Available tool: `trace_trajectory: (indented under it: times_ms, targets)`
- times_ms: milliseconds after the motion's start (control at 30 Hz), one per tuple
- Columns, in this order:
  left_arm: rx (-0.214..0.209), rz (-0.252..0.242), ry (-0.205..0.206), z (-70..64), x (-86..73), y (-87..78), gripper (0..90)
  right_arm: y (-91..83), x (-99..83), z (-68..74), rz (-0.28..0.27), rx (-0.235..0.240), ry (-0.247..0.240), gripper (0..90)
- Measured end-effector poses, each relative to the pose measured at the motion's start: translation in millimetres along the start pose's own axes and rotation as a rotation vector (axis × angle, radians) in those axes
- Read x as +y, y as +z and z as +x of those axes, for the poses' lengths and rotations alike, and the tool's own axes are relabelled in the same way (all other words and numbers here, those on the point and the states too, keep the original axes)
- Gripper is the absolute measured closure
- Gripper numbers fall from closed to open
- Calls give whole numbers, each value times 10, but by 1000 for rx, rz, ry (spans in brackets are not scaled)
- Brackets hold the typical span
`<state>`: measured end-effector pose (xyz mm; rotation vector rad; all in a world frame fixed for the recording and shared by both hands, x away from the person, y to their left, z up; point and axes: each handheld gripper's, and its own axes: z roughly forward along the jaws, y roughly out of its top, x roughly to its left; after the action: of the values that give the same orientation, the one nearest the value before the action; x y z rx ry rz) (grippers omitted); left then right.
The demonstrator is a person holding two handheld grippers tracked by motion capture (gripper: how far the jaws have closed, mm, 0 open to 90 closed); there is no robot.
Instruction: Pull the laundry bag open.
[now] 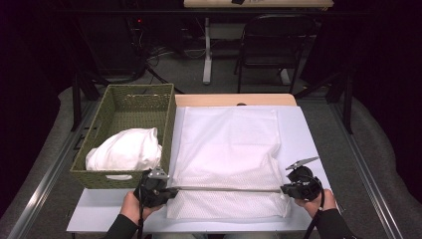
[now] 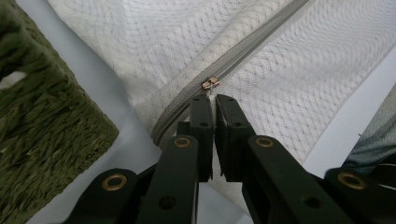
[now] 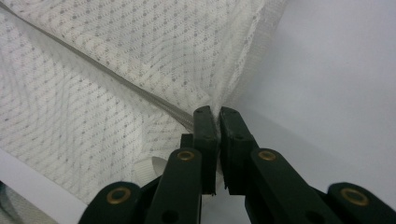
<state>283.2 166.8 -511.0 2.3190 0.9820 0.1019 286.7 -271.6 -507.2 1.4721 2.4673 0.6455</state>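
one white mesh laundry bag (image 1: 226, 159) lies flat in the middle of the bench (image 1: 308, 134), its grey zipper (image 1: 224, 189) running left to right across the near part of the bag, so the long axis of the zip is straight between the two hands. left gripper (image 1: 166, 190) sits at the left end of the zip, right gripper (image 1: 283, 189) at the right end, both at the bag's side edges. in the left gripper view the fingers (image 2: 201, 126) are pressed together on the bag's fabric by the zip, with the small metal slider (image 2: 211, 83) just beyond the tips, touching or nearly so; cannot tell if the pull tab itself is caught. in the right gripper view the fingers (image 3: 205, 135) are pinched together on the bag's corner fabric where the zip tape (image 3: 116, 79) ends, holding it taut

key relation: slider is at the left end, so the left gripper is by far the nearer one; the free run of the zip lies away toward the right gripper, along the zip's long axis. judgement: next move likely a pull of the slider along that line while the right end stays anchored; risk is fabric bunching if the tension drops

counts: one bag on the bench, one zipper, one slider, two grippers, one green woven basket (image 1: 107, 177) just left of the bag, one white bundle of cloth (image 1: 124, 149) inside it
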Motion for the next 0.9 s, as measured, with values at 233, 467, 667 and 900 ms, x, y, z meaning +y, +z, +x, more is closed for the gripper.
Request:
trace_trajectory:
  times_ms: [233,467,667,900]
  targets:
    - [14,-10,-22,38,-50,-54,861,-5,0,-1,-1,-10,-4,867]
    - [34,-16,-34,91,-101,-94,861,-5,3,-2,-1,-16,1,868]
    - [29,-25,-67,149,-148,-143,861,-6,2,-7,-5,-27,6,868]
    - [56,-28,-63,173,-170,-175,862,-7,2,-24,-6,-46,6,868]
